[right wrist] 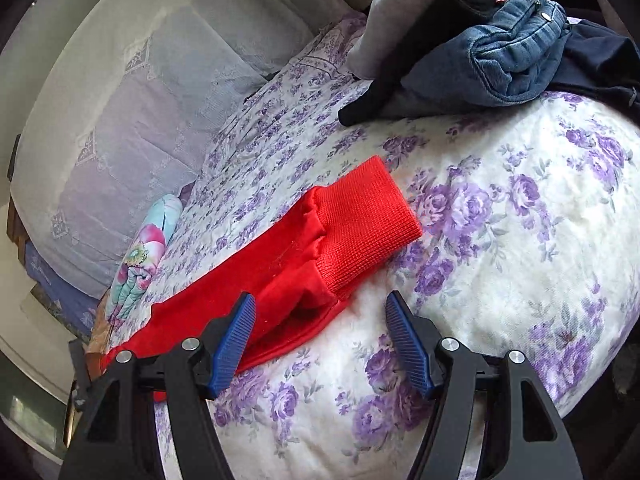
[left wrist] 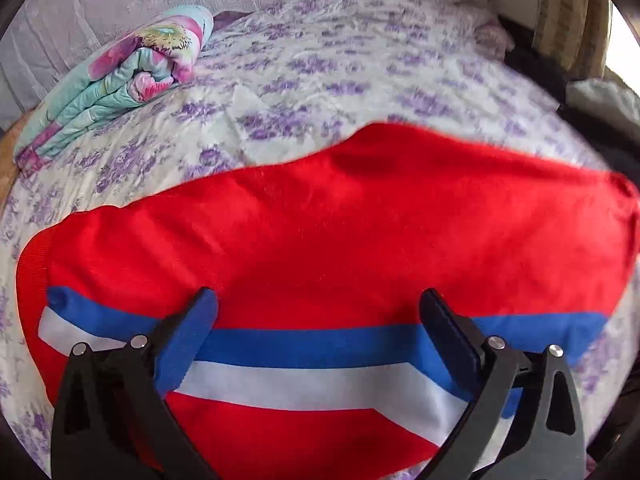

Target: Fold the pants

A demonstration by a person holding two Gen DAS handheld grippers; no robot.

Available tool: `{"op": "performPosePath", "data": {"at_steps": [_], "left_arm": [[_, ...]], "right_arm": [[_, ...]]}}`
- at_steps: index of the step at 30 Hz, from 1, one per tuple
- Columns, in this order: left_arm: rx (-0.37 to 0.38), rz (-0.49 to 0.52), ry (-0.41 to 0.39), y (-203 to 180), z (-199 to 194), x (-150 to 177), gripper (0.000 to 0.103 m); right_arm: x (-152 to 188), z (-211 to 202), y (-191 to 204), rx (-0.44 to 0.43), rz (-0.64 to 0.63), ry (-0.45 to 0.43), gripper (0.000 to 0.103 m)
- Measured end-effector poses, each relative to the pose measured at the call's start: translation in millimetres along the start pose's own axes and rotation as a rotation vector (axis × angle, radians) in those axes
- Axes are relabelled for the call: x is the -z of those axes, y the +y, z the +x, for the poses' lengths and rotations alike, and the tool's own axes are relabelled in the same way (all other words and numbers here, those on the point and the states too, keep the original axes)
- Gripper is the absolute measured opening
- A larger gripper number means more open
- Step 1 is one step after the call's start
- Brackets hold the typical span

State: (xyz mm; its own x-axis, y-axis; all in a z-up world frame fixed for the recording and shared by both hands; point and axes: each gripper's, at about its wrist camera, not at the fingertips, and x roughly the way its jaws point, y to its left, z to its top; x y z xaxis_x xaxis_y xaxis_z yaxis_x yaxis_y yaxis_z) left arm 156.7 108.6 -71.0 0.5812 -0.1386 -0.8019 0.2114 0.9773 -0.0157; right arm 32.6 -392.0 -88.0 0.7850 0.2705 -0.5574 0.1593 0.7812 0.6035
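Red pants (left wrist: 320, 220) with a blue and white side stripe (left wrist: 320, 344) lie flat across a bed's purple-flowered sheet (left wrist: 320, 60). My left gripper (left wrist: 320, 304) hovers open over the striped part, with nothing pinched between its blue pads. In the right wrist view one red leg (right wrist: 288, 264) ends in a ribbed cuff (right wrist: 360, 216) that points to the upper right. My right gripper (right wrist: 320, 300) is open just short of that cuff. The leg's near edge reaches in between the fingers, but the pads do not press on it.
A folded floral blanket (left wrist: 132, 80) lies at the bed's far left. A heap of clothes with blue jeans (right wrist: 512, 60) and a grey garment (right wrist: 408, 8) sits beyond the cuff. Lace-covered cushions (right wrist: 140, 100) line the back. Bare sheet (right wrist: 520, 240) spreads right of the cuff.
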Motion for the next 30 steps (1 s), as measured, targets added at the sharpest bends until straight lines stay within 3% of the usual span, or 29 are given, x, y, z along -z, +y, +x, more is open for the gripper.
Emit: {"op": "performPosePath", "data": {"at_steps": [1, 4, 5, 7, 10, 11, 15, 18, 20, 22, 23, 30], "left_arm": [[-0.013, -0.018, -0.001, 6.7, -5.3, -2.4, 0.098], [-0.185, -0.048, -0.058, 35.9, -21.2, -7.1, 0.098], [-0.212, -0.072, -0.055, 48.0, -22.5, -7.7, 0.098], [-0.181, -0.145, 0.002, 73.7, -12.2, -5.9, 0.098], [-0.31, -0.085, 0.02, 54.8, -12.0, -3.1, 0.098], [-0.317, -0.044, -0.003, 38.1, -19.5, -4.6, 0.098], [-0.068, 0.021, -0.137, -10.9, -54.2, -9.2, 0.098], [0.072, 0.084, -0.148, -50.5, -48.1, -5.6, 0.098], [0.095, 0.124, -0.097, -70.8, -25.9, 2.1, 0.098], [0.081, 0.117, 0.02, -77.2, 15.4, 14.4, 0.099], [0.074, 0.109, -0.018, -77.7, 17.6, 18.0, 0.099], [0.081, 0.096, -0.021, -76.6, 14.4, 16.9, 0.099]], "right_arm": [[-0.5, 0.7, 0.6, 0.003, -0.007, 0.006, 0.068], [-1.8, 1.6, -1.3, -0.005, 0.003, 0.004, 0.069], [-2.1, 1.4, -2.1, -0.009, 0.009, 0.001, 0.069], [-2.2, 1.2, -2.6, -0.014, 0.021, -0.004, 0.069], [-3.5, 0.7, -1.8, -0.022, 0.033, 0.005, 0.07], [-4.0, 0.4, -1.1, -0.029, 0.037, 0.008, 0.07], [-6.4, 6.9, 4.4, -0.022, 0.03, 0.036, 0.07], [-8.6, 13.9, 4.5, -0.006, 0.04, 0.038, 0.07], [-11.8, 16.9, 1.9, -0.017, 0.063, 0.034, 0.07], [-14.3, 19.2, 0.4, -0.02, 0.078, 0.031, 0.069], [-15.0, 20.5, -0.1, -0.018, 0.08, 0.03, 0.066], [-13.9, 24.9, -6.1, 0.02, 0.101, 0.008, 0.032]]}}
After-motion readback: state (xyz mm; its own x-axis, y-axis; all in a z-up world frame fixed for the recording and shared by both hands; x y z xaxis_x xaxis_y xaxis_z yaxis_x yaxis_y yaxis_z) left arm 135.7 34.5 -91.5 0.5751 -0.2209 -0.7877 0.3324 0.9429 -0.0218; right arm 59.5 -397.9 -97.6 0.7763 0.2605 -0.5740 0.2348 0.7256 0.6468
